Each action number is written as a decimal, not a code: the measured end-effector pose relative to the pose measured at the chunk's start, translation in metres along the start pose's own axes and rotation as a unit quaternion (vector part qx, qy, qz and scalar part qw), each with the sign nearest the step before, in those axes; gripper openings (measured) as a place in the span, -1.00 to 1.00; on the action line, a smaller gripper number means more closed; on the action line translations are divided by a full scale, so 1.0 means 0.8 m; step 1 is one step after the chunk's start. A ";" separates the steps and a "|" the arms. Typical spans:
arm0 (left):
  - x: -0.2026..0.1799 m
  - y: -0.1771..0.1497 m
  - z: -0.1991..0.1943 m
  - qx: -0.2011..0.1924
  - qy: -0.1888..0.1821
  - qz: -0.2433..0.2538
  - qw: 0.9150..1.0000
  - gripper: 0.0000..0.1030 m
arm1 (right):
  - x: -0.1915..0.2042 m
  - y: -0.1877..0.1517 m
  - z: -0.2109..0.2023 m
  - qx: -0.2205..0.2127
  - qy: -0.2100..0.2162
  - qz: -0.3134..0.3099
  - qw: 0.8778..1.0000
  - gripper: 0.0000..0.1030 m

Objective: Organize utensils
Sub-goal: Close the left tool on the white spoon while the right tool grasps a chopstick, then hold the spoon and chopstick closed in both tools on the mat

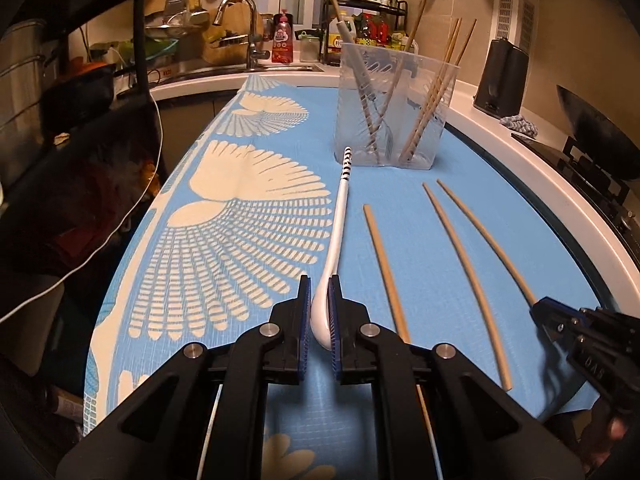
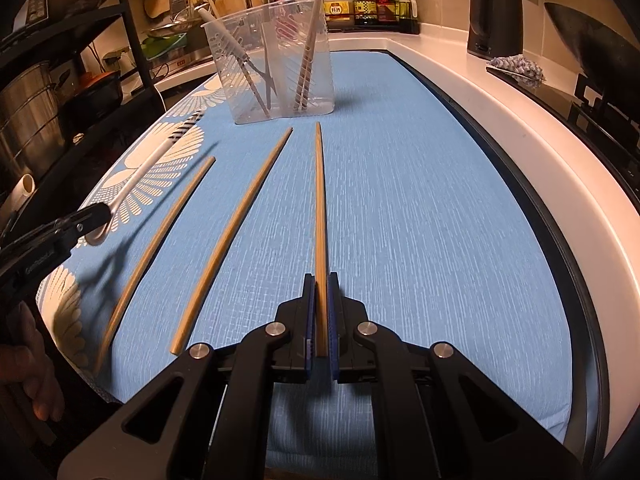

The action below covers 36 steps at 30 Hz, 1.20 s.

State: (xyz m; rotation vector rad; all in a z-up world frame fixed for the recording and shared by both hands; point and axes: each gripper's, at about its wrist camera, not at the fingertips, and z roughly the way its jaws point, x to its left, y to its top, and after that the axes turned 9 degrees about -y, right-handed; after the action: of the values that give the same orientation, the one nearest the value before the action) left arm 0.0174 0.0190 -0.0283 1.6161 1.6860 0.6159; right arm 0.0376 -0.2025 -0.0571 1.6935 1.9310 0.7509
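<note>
Left claw (image 1: 320, 304): clenched on white spoon (image 1: 334, 240) at its bowl end, near the clear holder (image 1: 394, 104).
Risk: rounded bowl could twist out.
Right claw (image 2: 320, 312): gripping one chopstick (image 2: 319, 216); the long tip may miss the holder's rim.
Surface (image 1: 420, 220): two chopsticks lie loose.

White spoon (image 1: 334, 240), three wooden chopsticks (image 1: 460, 272)

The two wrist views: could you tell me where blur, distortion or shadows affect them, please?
Left wrist view: fisheye bends the chopsticks and counter edge; the right gripper is motion-blurred. Right wrist view: the left gripper and its spoon are smeared, casting a soft shadow on the blue mat.
</note>
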 end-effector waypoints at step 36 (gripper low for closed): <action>-0.007 -0.055 -0.010 -0.018 -0.015 0.005 1.000 -0.70 | -0.004 -0.016 -0.010 -0.031 -0.027 -0.013 0.999 -0.84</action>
State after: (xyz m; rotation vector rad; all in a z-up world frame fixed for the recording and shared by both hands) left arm -0.0173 0.0103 -0.0560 1.6016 1.6373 0.6188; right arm 0.0234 -0.2076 -0.0600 1.6329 1.8712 0.7396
